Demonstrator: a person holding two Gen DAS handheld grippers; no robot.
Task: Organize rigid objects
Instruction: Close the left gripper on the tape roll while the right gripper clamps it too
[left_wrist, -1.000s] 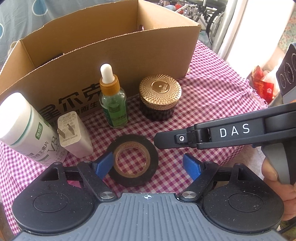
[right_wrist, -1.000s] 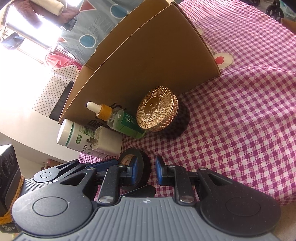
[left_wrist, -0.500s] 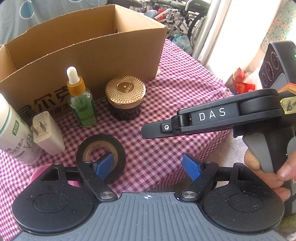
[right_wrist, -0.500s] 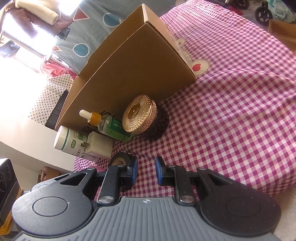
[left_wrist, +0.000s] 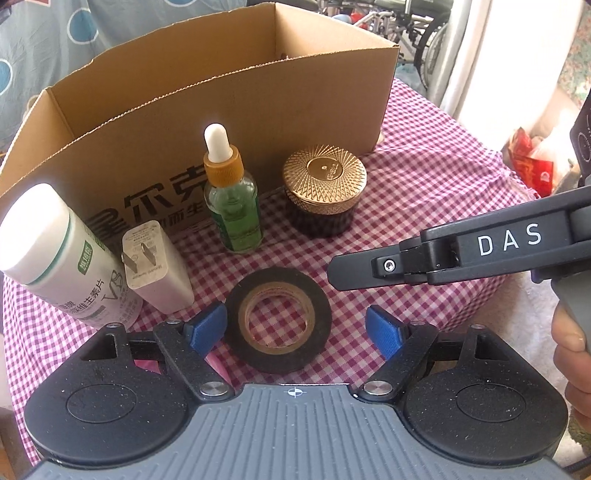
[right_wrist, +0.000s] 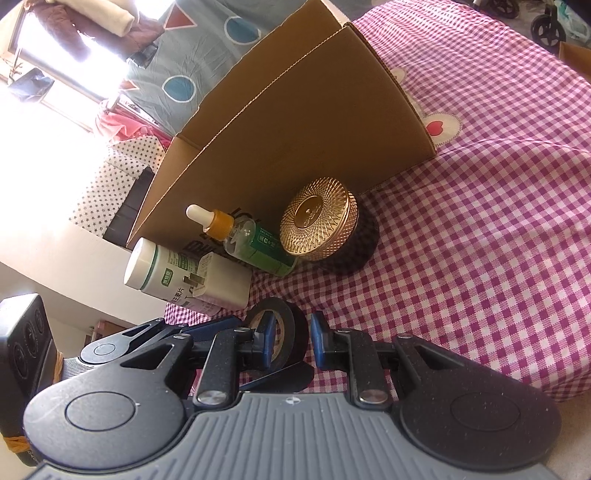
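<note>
The tape (left_wrist: 277, 320), a black roll lying flat on the checked cloth (left_wrist: 424, 192), sits between the blue pads of the left gripper (left_wrist: 295, 328). Its jaws are opening and stand wide of the roll, the left pad (left_wrist: 207, 326) just beside the rim, the right pad (left_wrist: 384, 334) a little clear of it; nothing is gripped. The right gripper (right_wrist: 291, 341) hovers just to the right of the roll, jaws nearly closed and empty, its finger reaching in across the left wrist view.

Past the tape stand four more things in a row against the box (left_wrist: 236, 110): a white bottle (left_wrist: 55, 254), a charger (left_wrist: 151, 266) touching it, a dropper bottle (left_wrist: 231, 199), and a gold-lidded jar (left_wrist: 325, 192). The box is open at the top; what lies in it cannot be seen.

The step in hand looks like picking up the tape to put it in the box. To do it well, the left gripper should shift slightly so the roll is centred, then drop until the pads reach down beside the roll's outer wall before closing. Closing off-centre would probably shove the roll sideways, towards the charger. The roll is low, so the pads must get close to the cloth without pinching it. The right gripper would do best to draw clear first, since it crowds the lift path. Once held, the roll needs to rise above the box's near wall before moving in.
</note>
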